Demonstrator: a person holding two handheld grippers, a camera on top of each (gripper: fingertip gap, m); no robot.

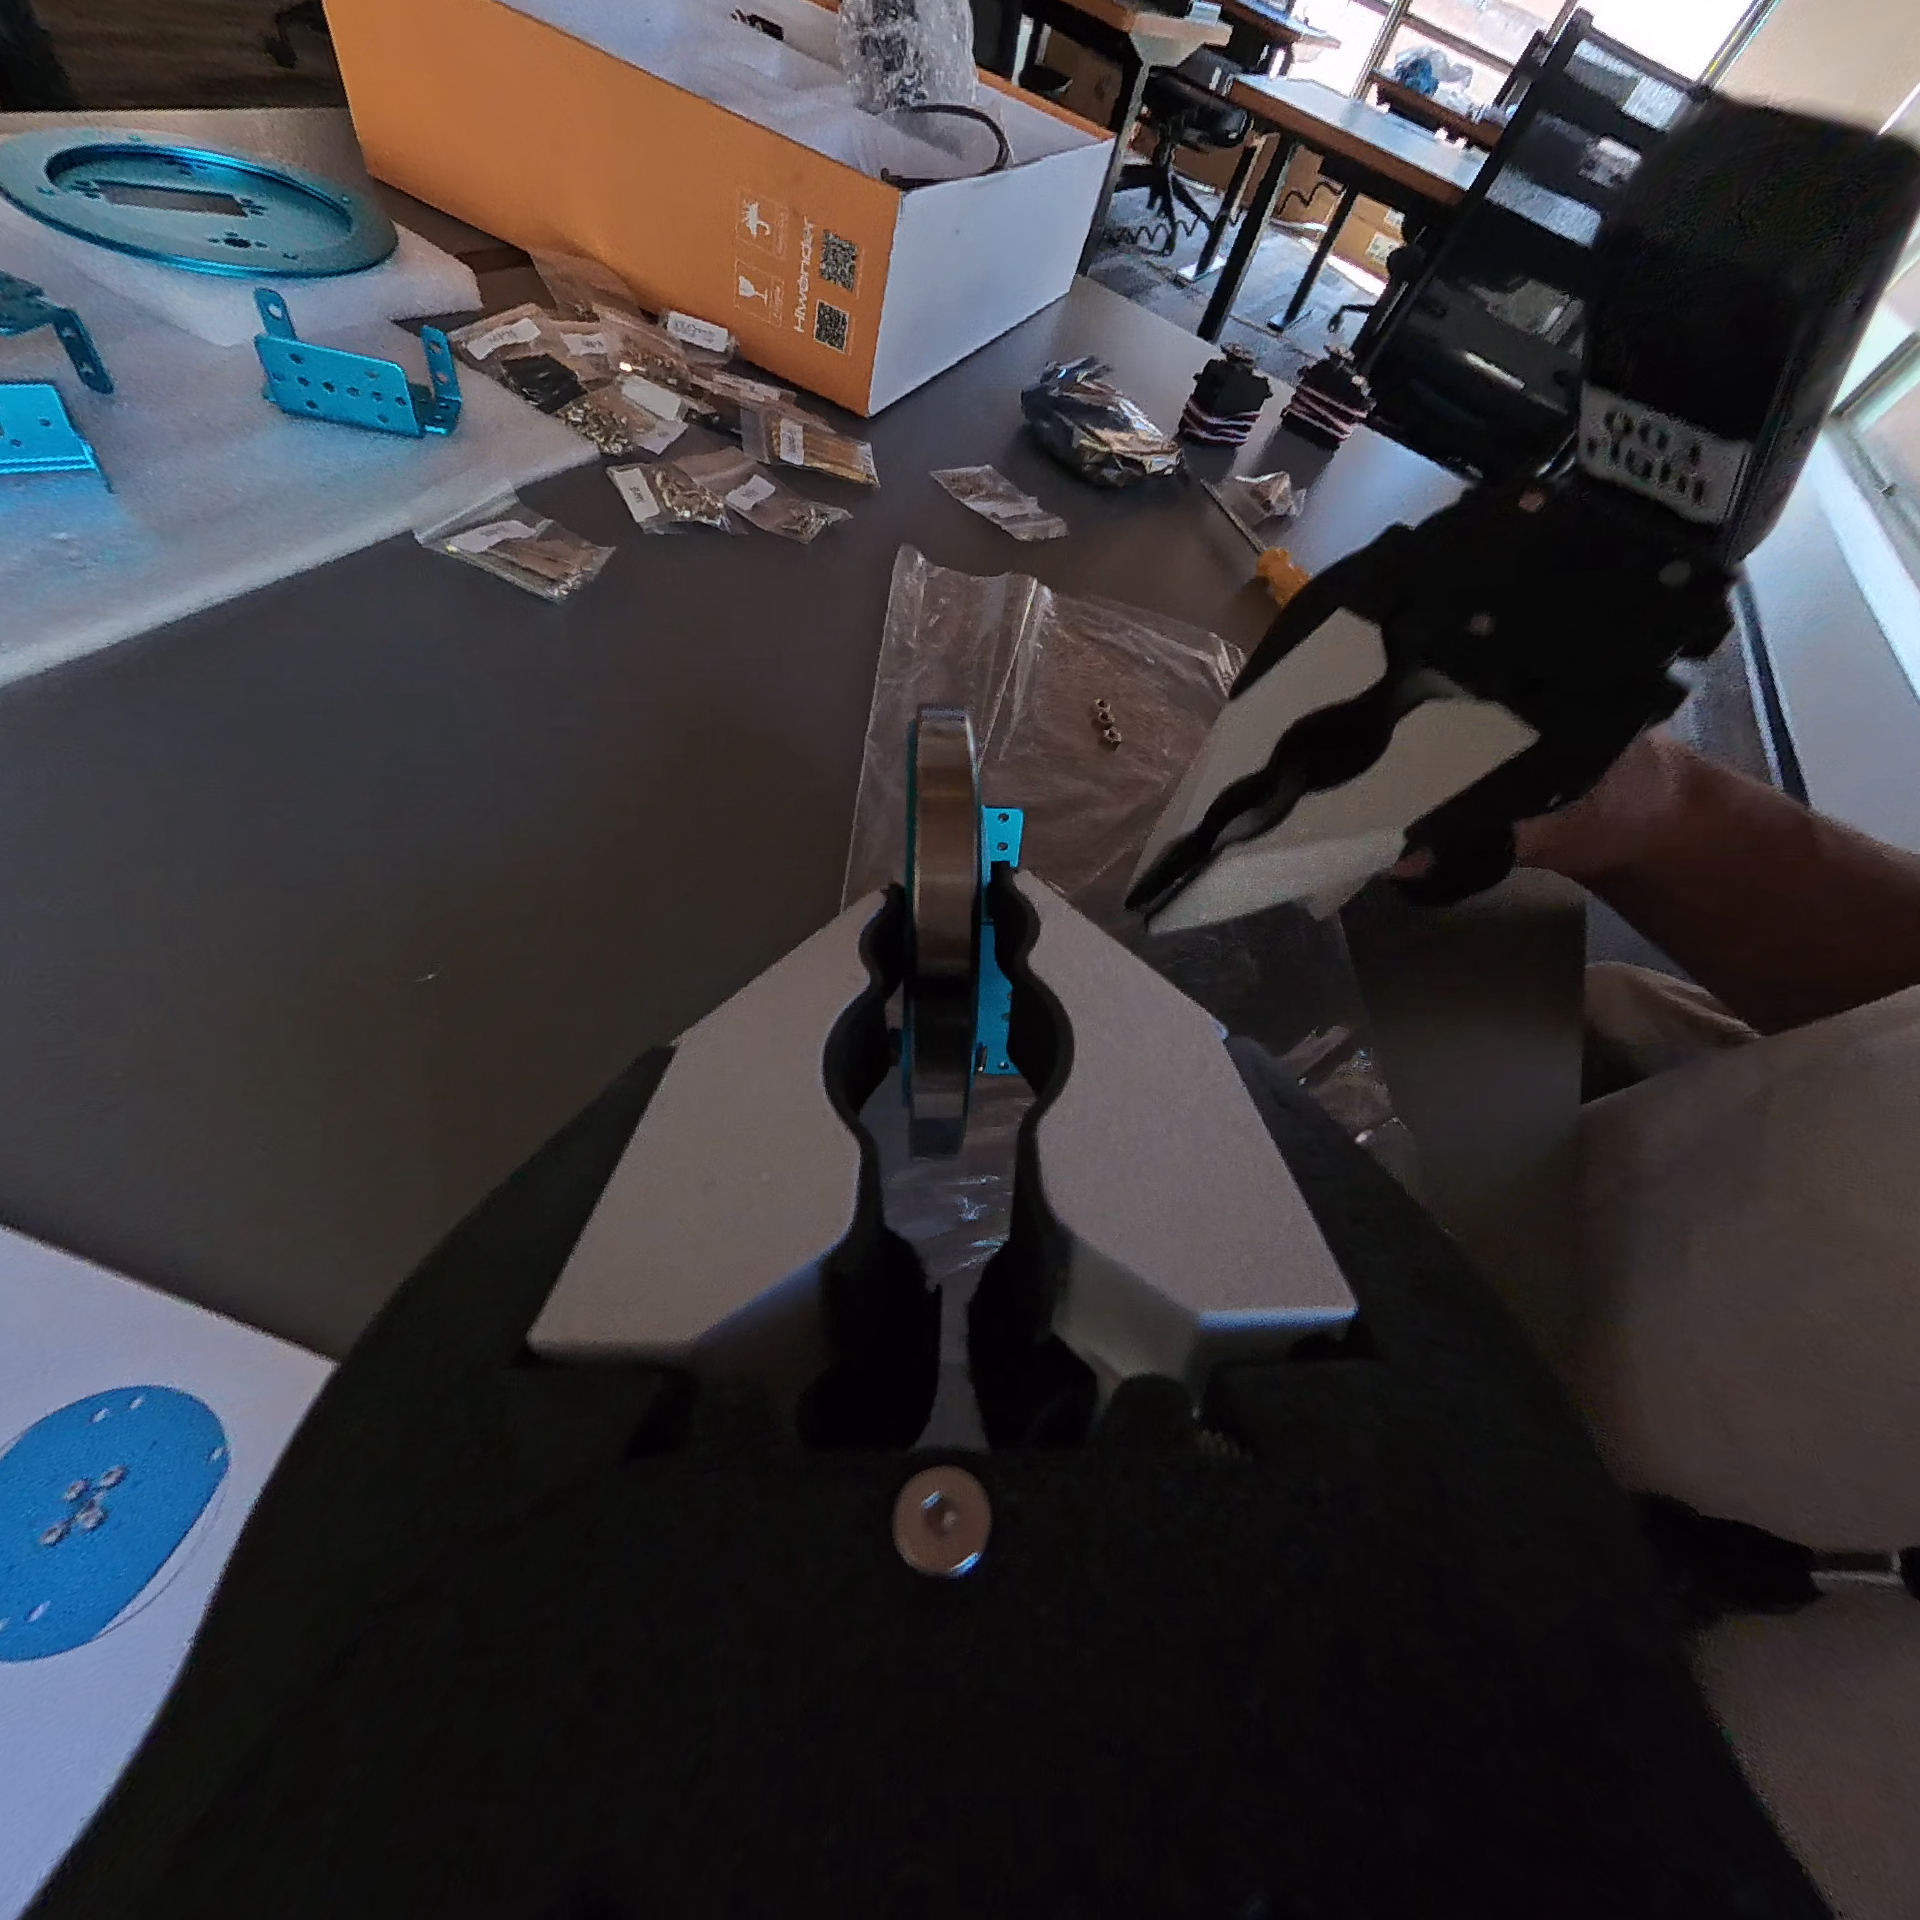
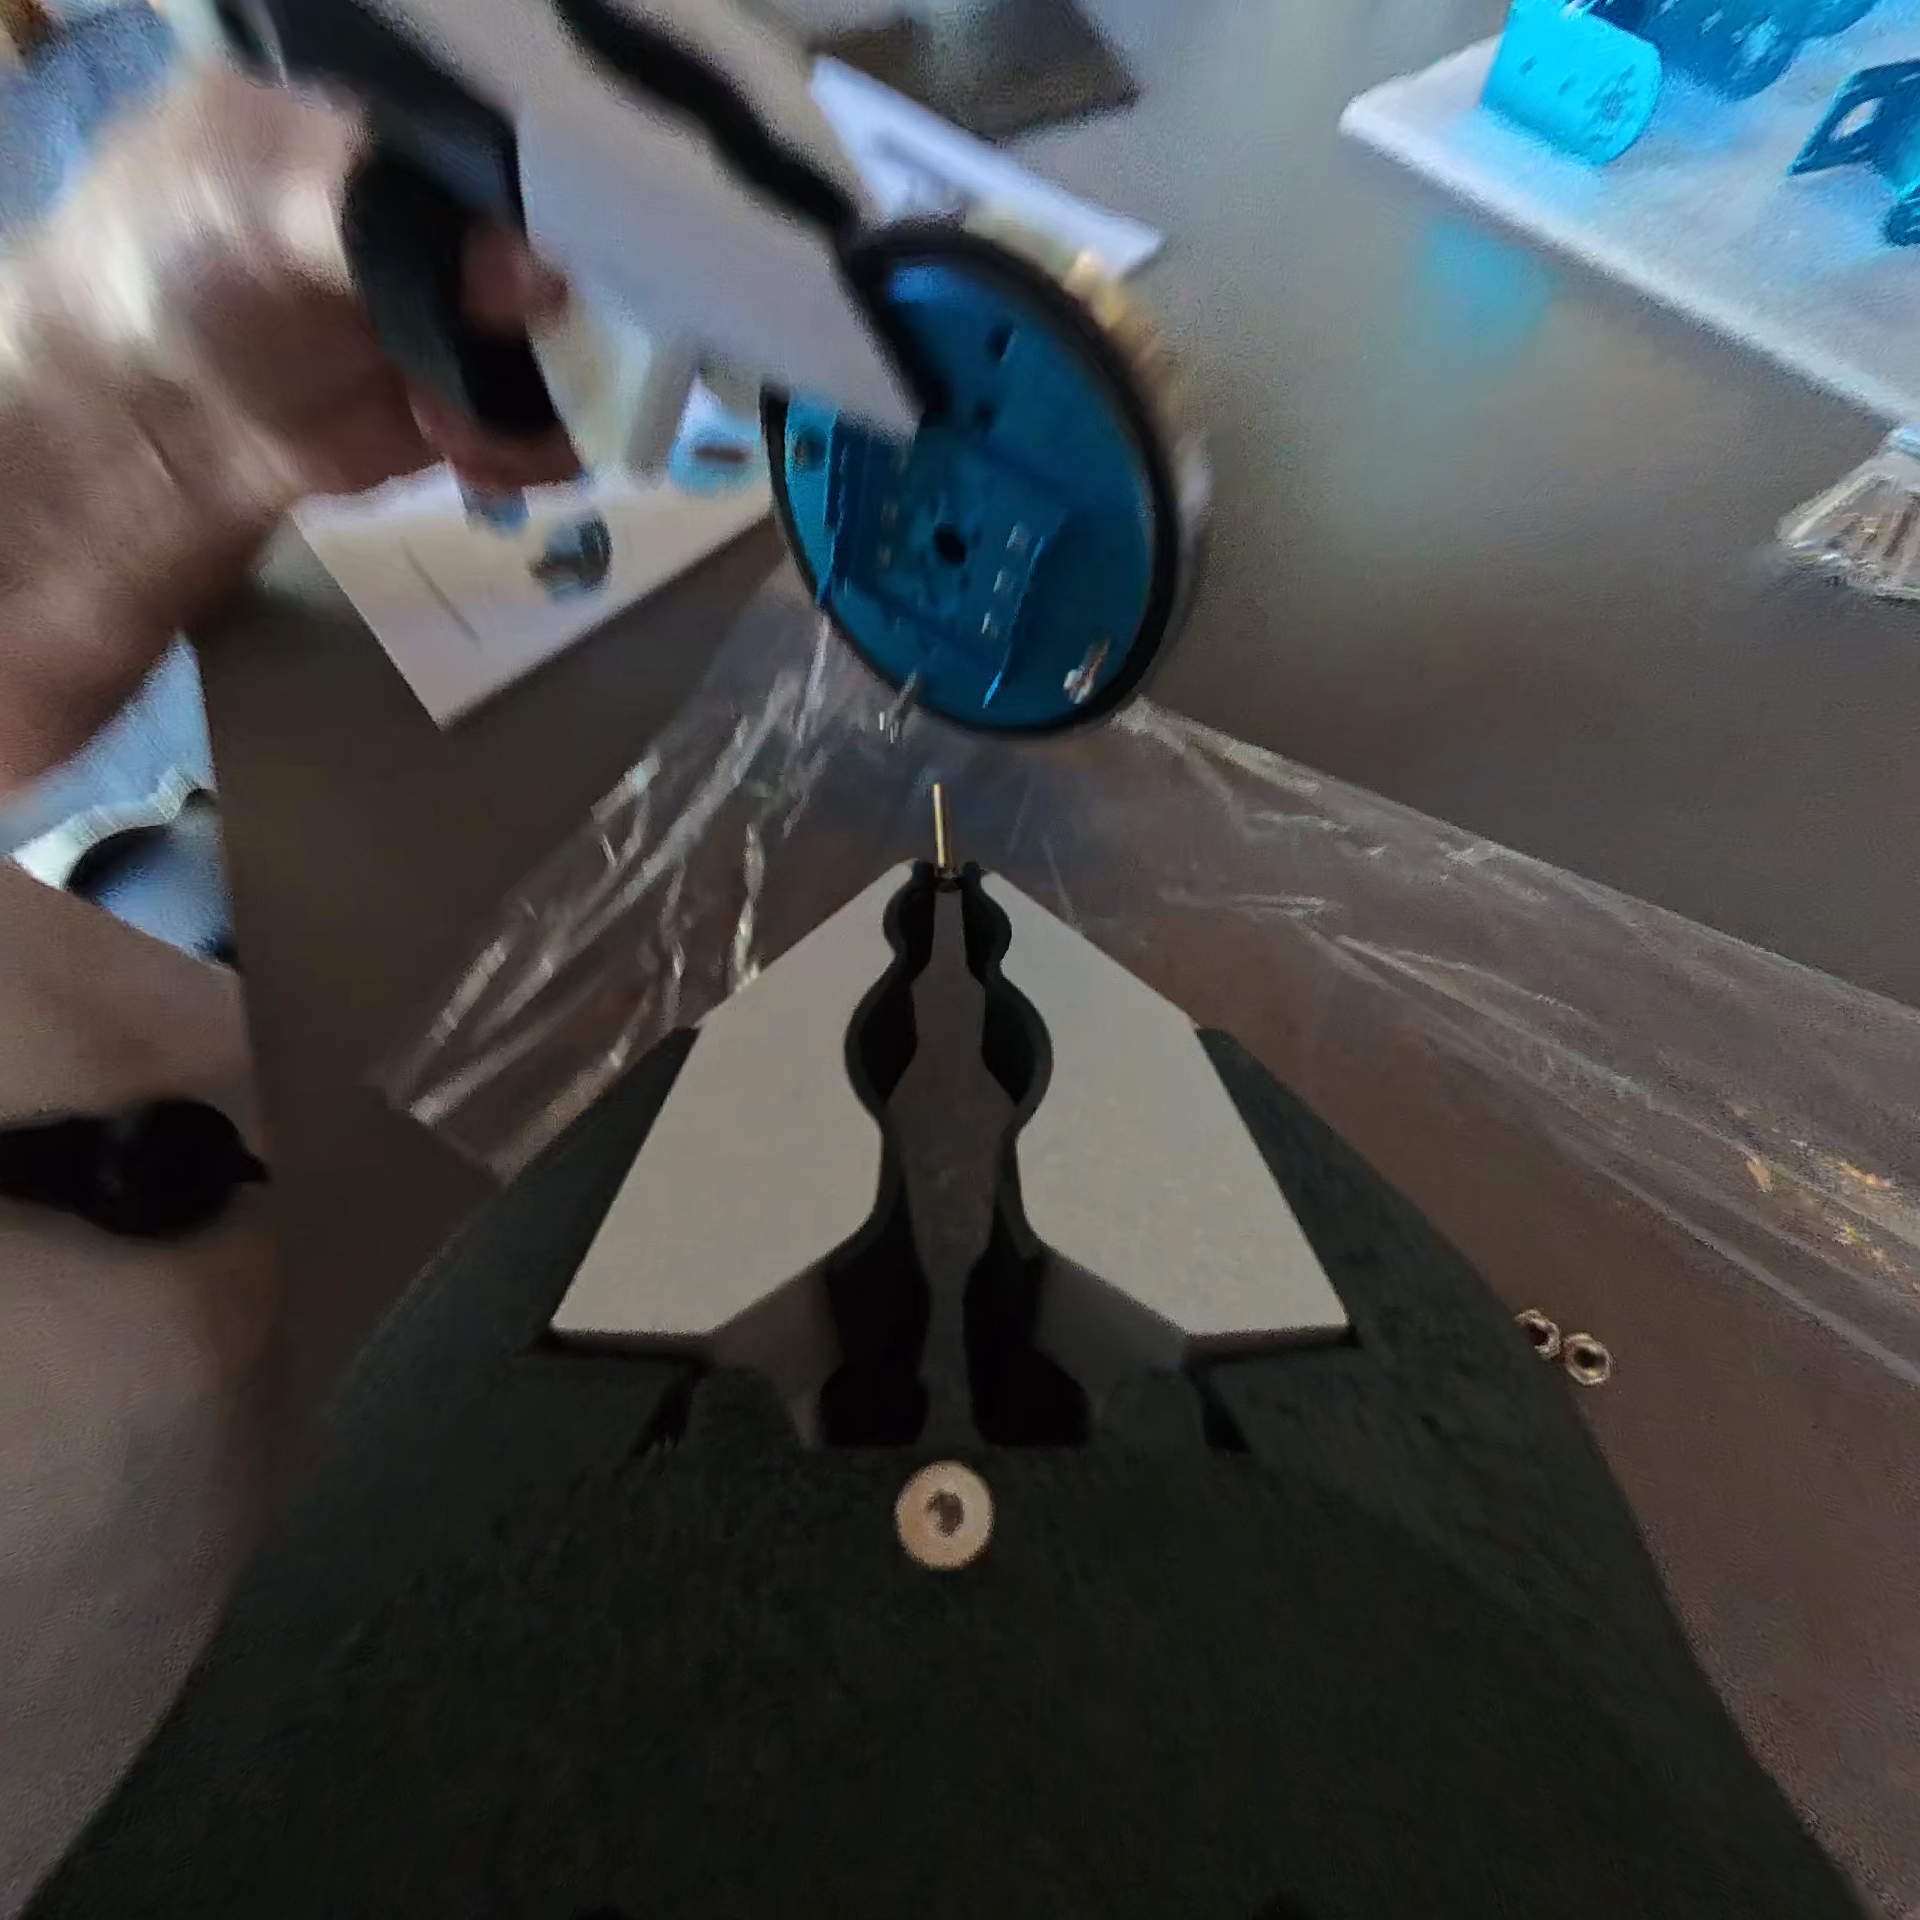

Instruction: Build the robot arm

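Blue round metal disc assembly (image 1: pixel 940 935), edge-on, sits clamped in the left gripper (image 1: pixel 943 904); the right gripper (image 2: pixel 943 873) pinches a thin brass pin (image 2: pixel 940 826), disc at twelve o'clock; keep the pin square.

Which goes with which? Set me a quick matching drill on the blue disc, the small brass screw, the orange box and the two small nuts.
1. blue disc
2. brass screw
3. orange box
4. two nuts

a. pinched at the right gripper's tips
b. open, at the table's far side
c. loose on the clear plastic sheet
d. on edge in the left gripper

Pairs: 1-d, 2-a, 3-b, 4-c
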